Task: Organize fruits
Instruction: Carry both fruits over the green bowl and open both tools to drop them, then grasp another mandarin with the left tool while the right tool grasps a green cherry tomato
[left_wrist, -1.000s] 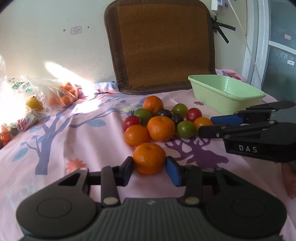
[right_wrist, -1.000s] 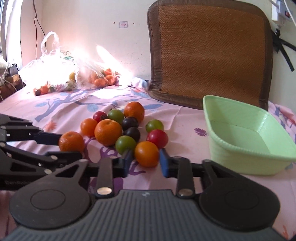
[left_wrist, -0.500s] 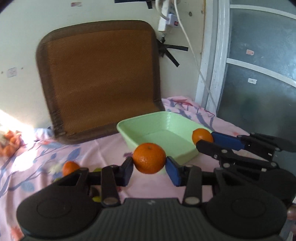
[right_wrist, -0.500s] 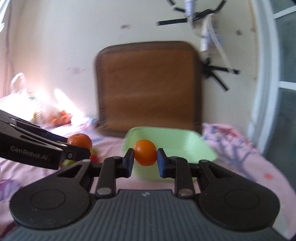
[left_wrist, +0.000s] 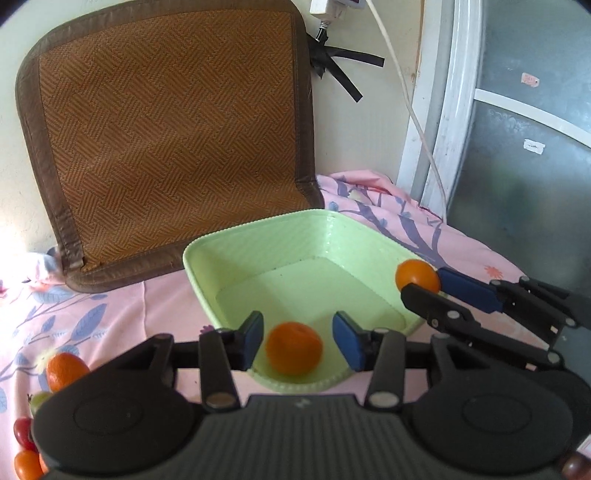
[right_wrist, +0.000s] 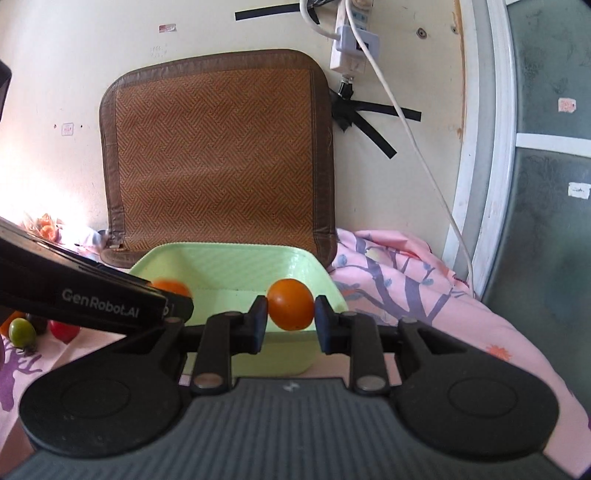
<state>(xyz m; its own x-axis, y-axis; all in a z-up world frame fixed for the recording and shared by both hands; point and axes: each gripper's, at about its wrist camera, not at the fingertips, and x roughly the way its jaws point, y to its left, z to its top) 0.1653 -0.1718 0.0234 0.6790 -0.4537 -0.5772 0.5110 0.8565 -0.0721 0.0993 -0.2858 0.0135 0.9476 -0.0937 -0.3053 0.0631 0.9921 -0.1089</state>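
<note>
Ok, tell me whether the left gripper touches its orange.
Apart. The left wrist view shows green basket between both pads of the left gripper and the orange.

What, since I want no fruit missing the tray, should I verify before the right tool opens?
1. Left tool open, pads clear of the mandarin: ok.
2. Mandarin settled in the green tray: cannot tell, it is blurred.
3. Right tool shut on the small orange fruit: ok.
4. That fruit inside the tray's rim: cannot tell; the left view shows it near the right rim.
5. Tray floor bare for it: ok.
</note>
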